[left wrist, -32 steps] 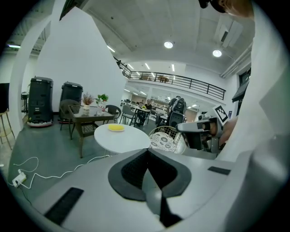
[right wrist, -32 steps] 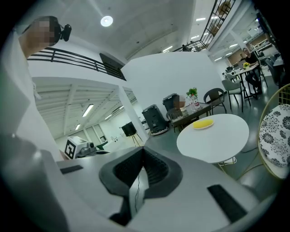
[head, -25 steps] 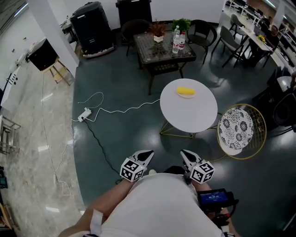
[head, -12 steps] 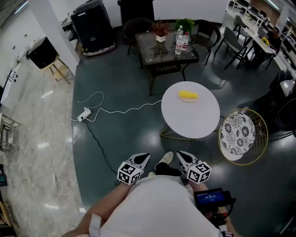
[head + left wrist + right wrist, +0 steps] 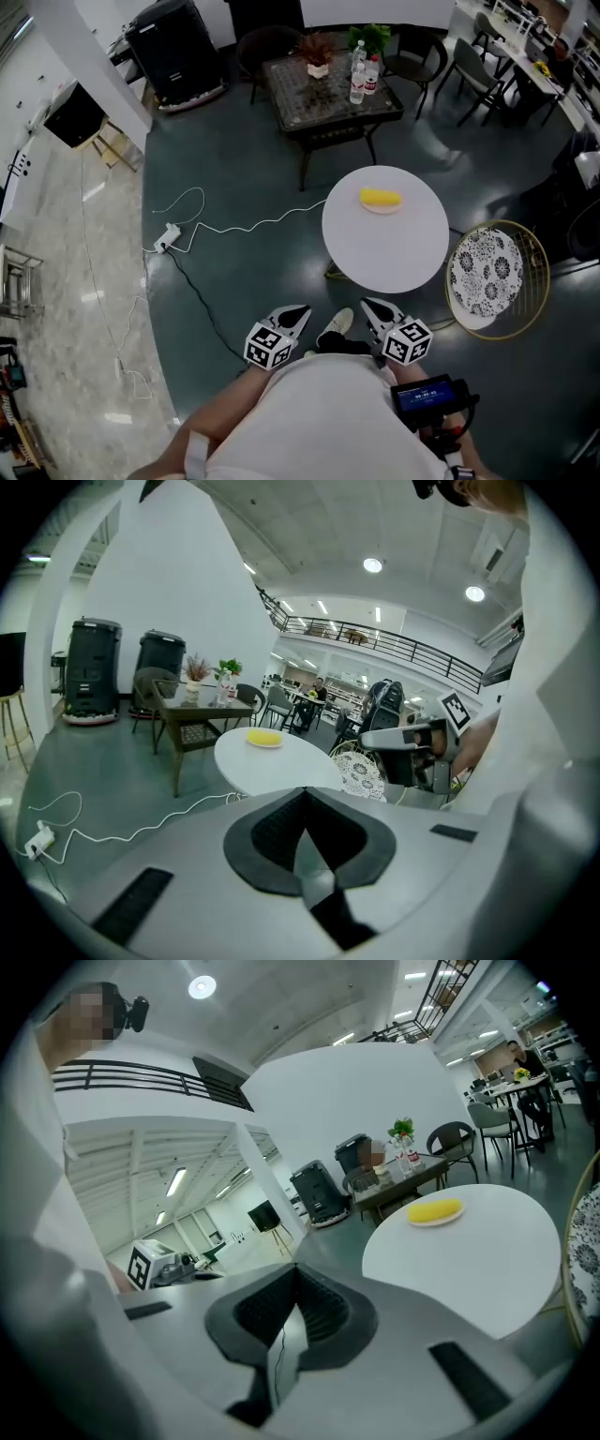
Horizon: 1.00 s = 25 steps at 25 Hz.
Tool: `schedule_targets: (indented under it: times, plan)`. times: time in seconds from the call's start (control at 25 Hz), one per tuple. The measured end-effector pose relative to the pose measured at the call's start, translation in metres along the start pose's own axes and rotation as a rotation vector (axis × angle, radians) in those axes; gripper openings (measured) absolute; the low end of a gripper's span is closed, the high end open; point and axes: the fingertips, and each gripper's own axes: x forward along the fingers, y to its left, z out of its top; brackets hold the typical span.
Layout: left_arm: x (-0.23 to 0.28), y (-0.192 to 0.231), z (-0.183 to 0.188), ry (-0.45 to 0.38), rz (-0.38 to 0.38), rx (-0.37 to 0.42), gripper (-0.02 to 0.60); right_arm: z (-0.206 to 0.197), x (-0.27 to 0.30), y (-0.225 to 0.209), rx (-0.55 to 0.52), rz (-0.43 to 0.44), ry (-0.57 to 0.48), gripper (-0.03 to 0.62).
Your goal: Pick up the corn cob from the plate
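Note:
The yellow corn cob lies on a small plate at the far side of a round white table. It also shows as the corn cob in the left gripper view and the corn cob in the right gripper view. My left gripper and right gripper are held close to my body, well short of the table. Both are shut with nothing in them. In their own views the left gripper and right gripper show jaws closed together.
A gold wire stool with a patterned seat stands right of the table. Beyond it is a dark coffee table with bottles and plants, with chairs around. A white cable and power strip lie on the floor at left. My shoe is between the grippers.
I have stepped toward the white table, carrying both grippers forward with me. A shoe has come into view between them. Both grippers stay shut.

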Motion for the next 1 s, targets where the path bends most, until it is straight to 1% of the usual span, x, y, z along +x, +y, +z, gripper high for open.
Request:
schedule_targets:
  times: [0.16, 0.28, 0.48, 0.56, 0.76, 1.0]
  plan:
    - [0.031, 0.009, 0.03, 0.024, -0.039, 0.044, 0.008, 0.022, 0.006, -0.028, 0.02, -0.029, -0.021, 0.008]
    - [0.056, 0.018, 0.055, 0.029, -0.049, 0.075, 0.008, 0.04, 0.01, -0.046, 0.02, -0.034, -0.044, 0.008]
    - [0.092, 0.028, 0.088, 0.048, -0.065, 0.101, 0.008, 0.064, 0.013, -0.077, 0.042, -0.051, -0.073, 0.008]
    - [0.105, 0.026, 0.094, 0.065, -0.084, 0.103, 0.008, 0.071, 0.011, -0.09, 0.052, -0.061, -0.085, 0.008]
    - [0.128, 0.015, 0.106, 0.083, -0.135, 0.12, 0.008, 0.084, 0.004, -0.108, 0.047, -0.049, -0.122, 0.008]
    - [0.143, 0.01, 0.118, 0.103, -0.178, 0.126, 0.008, 0.094, -0.003, -0.124, 0.076, -0.089, -0.161, 0.008]
